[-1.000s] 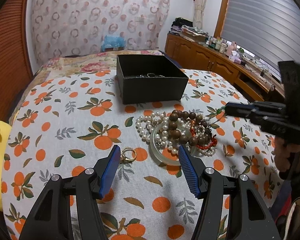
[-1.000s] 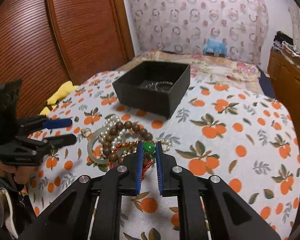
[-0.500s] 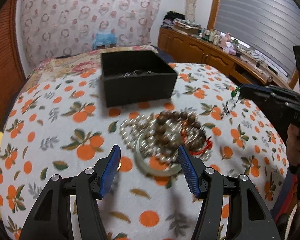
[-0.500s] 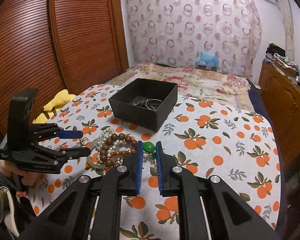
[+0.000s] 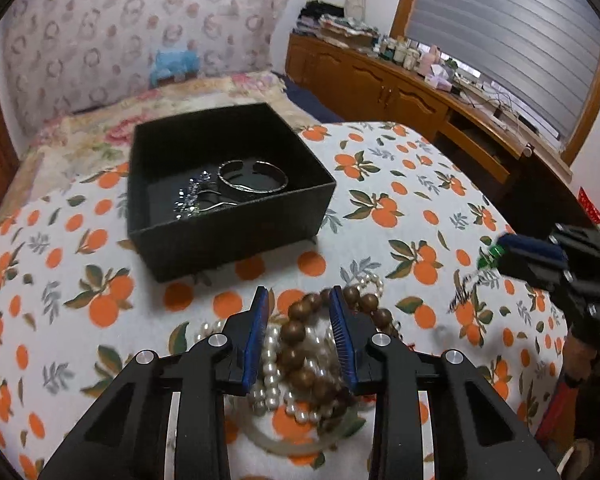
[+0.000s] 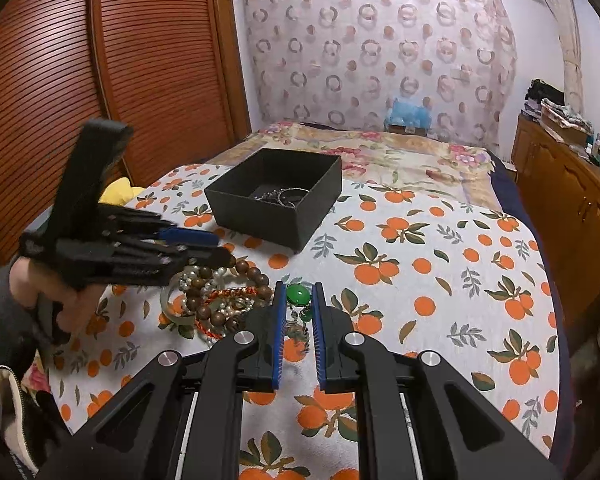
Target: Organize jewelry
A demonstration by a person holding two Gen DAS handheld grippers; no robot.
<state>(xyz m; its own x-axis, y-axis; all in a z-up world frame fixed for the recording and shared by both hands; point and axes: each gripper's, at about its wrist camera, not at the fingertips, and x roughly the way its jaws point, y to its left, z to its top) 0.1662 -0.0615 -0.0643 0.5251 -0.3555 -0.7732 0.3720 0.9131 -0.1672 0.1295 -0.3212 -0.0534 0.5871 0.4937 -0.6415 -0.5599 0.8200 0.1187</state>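
Note:
A black open box [image 5: 220,216] [image 6: 276,208] sits on the orange-print cloth and holds a silver bangle [image 5: 253,176] and a sparkly piece. A jewelry pile lies in front of it: brown wooden beads [image 5: 300,344] [image 6: 204,300], white pearls [image 5: 272,376], a pale jade bangle and a red cord. My left gripper [image 5: 299,300] [image 6: 204,246] has its fingers partly closed around the wooden beads. My right gripper [image 6: 299,300] [image 5: 496,254] is shut on a green-stone necklace [image 6: 299,296], held above the cloth right of the pile.
The bed with the orange-print cloth [image 6: 440,264] runs back to a floral quilt. A wooden wardrobe [image 6: 100,80] stands on the left and a wooden sideboard [image 5: 400,88] with bottles on the right. A yellow cloth [image 6: 118,194] lies at the bed's left edge.
My left gripper moved forward over the pile and its fingers narrowed around the wooden beads. My right gripper lifted the green-stone necklace off the pile.

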